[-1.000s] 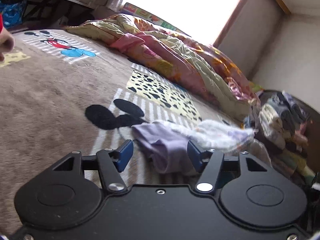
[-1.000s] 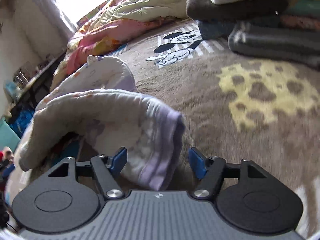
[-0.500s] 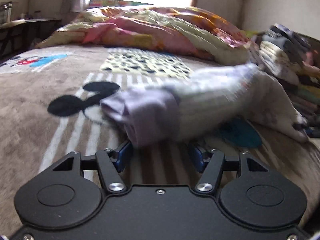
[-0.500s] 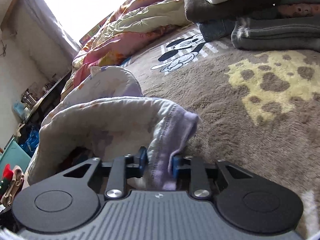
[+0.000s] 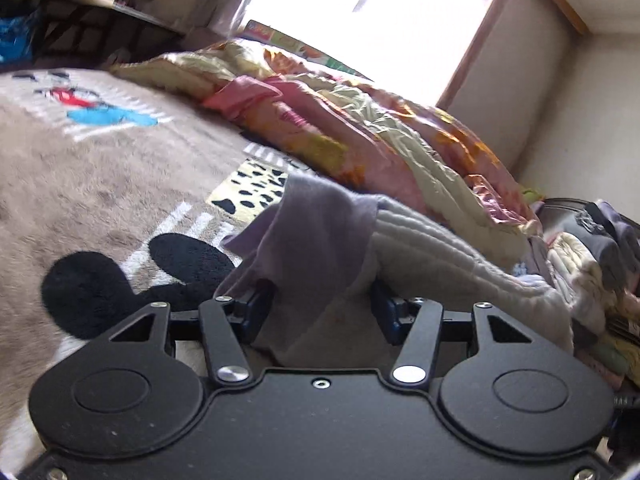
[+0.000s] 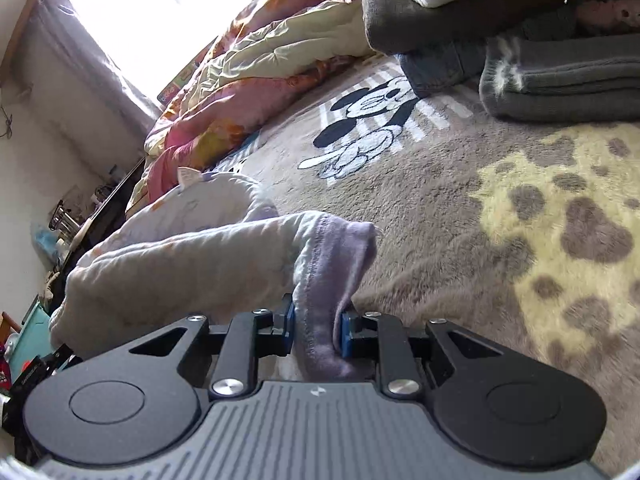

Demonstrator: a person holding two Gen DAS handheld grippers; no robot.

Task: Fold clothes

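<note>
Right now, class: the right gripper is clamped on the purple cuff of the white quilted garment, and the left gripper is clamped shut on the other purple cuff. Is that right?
One detail is wrong. The left gripper is open: in the left wrist view its fingers stand wide apart, with the purple cuff between them. The right gripper is indeed shut on its cuff of the white quilted garment, as the right wrist view shows.

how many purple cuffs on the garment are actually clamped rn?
1 clearly. The right gripper is shut on a purple cuff. The other cuff lies between the left gripper's wide-apart jaws, unclamped.
</note>
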